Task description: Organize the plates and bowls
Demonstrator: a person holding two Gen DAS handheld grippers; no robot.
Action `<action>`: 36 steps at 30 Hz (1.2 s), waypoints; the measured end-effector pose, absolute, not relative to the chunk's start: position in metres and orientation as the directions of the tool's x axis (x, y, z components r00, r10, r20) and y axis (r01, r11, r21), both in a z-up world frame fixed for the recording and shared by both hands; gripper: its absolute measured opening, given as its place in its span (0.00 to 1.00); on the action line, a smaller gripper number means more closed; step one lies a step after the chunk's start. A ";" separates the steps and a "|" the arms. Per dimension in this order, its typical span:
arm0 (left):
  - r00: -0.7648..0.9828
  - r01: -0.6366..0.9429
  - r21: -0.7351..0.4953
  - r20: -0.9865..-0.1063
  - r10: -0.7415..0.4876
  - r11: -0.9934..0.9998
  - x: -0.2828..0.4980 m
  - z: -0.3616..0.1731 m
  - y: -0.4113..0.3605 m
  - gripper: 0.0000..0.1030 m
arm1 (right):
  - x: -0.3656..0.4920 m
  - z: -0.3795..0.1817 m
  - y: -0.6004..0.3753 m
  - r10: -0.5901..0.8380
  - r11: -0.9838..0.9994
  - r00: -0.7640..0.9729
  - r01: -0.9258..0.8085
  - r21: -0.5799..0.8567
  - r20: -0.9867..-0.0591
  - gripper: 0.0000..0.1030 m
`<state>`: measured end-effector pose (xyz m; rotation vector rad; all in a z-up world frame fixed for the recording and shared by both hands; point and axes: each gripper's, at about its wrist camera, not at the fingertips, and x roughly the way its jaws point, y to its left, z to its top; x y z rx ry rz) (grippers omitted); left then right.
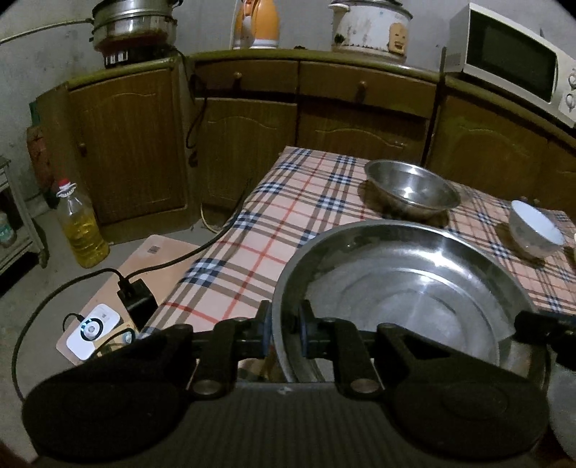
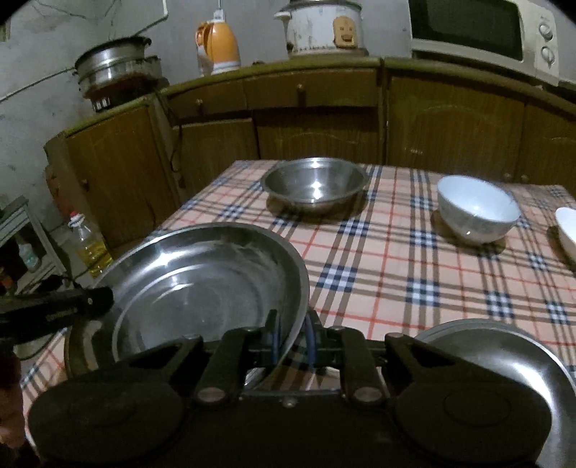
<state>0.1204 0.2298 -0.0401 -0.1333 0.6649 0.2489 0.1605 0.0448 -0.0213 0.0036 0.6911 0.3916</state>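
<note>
The large steel plate (image 1: pixel 406 288) was held from both sides above the near end of the desk (image 1: pixel 273 223). The left gripper (image 1: pixel 284 329) was pinched onto its left rim, one of the fingers (image 1: pixel 264 324) outside and the other inside. The right gripper (image 2: pixel 292 336) was clamped likewise on the right rim, with a second steel plate (image 2: pixel 504 345) lying just beside it, partly hidden. The step in hand was judged to be the carrying of the plate toward a stack. The next move would call for both grips to be kept level while the plate was lowered onto that second plate, though this could not be told for certain.

Further back on the checked cloth, from left to right, a steel bowl (image 2: pixel 313 183), a white bowl (image 2: pixel 475 208) and the edge of another white dish (image 2: pixel 567 230) were seen, well apart. Beyond, brown cabinets (image 2: pixel 316 133) carried a steamer pot (image 2: pixel 115 68), an orange kettle (image 2: pixel 217 48), a rice cooker (image 2: pixel 324 30) and a microwave (image 2: pixel 482 32). An oil bottle (image 1: pixel 81 225) stood on the floor.
</note>
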 end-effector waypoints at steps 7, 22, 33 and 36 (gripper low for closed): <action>0.774 -0.254 -0.034 -0.607 0.182 0.967 0.108 -0.027 0.213 0.15 | 0.143 -0.004 0.023 0.362 0.927 0.720 -0.342 0.152 -0.592 0.20; 0.811 -0.204 -0.013 -0.563 0.161 0.979 0.082 -0.001 0.168 0.16 | 0.103 0.023 -0.032 0.353 0.935 0.773 -0.308 0.174 -0.527 0.20; 0.825 -0.158 -0.004 -0.551 0.129 0.987 0.071 0.006 0.133 0.16 | 0.078 0.029 -0.071 0.321 0.947 0.802 -0.270 0.174 -0.503 0.20; 0.827 -0.145 -0.003 -0.550 0.119 0.989 0.069 0.006 0.125 0.16 | 0.073 0.030 -0.081 0.315 0.949 0.809 -0.256 0.184 -0.496 0.20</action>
